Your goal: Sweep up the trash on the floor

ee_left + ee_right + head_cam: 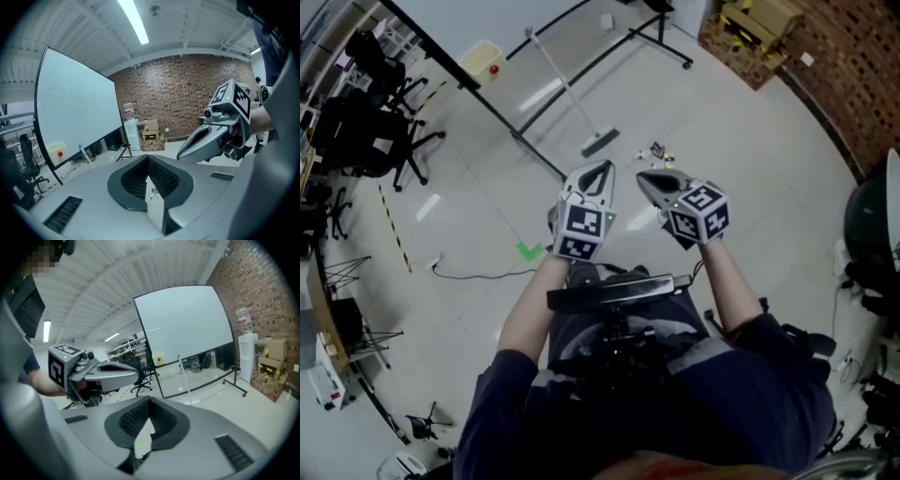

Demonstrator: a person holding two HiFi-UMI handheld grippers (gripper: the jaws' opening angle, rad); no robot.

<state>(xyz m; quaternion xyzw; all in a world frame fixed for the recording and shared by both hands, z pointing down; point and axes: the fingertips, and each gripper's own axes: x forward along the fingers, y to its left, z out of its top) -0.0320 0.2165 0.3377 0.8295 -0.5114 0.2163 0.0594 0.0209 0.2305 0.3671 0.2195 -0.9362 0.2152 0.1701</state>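
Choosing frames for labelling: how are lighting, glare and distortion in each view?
Head view: evenly lit, light reflections on the glossy floor, edges bowed. Left gripper view: strong fisheye, black corners, ceiling light blown out. Right gripper view: same fisheye, whiteboard edges curved.

Your floor (pixel 750 169) is smooth and glossy, with bright reflections. The brick wall (pixel 187 89) looks rough and matt, the whiteboard (pixel 183 319) smooth and satin. Your left claw (pixel 148 158) and right claw (pixel 150 401) have matt grey plastic shells with black, finely ribbed pads (pixel 162 176). The boxes (pixel 268 351) are plain cardboard.
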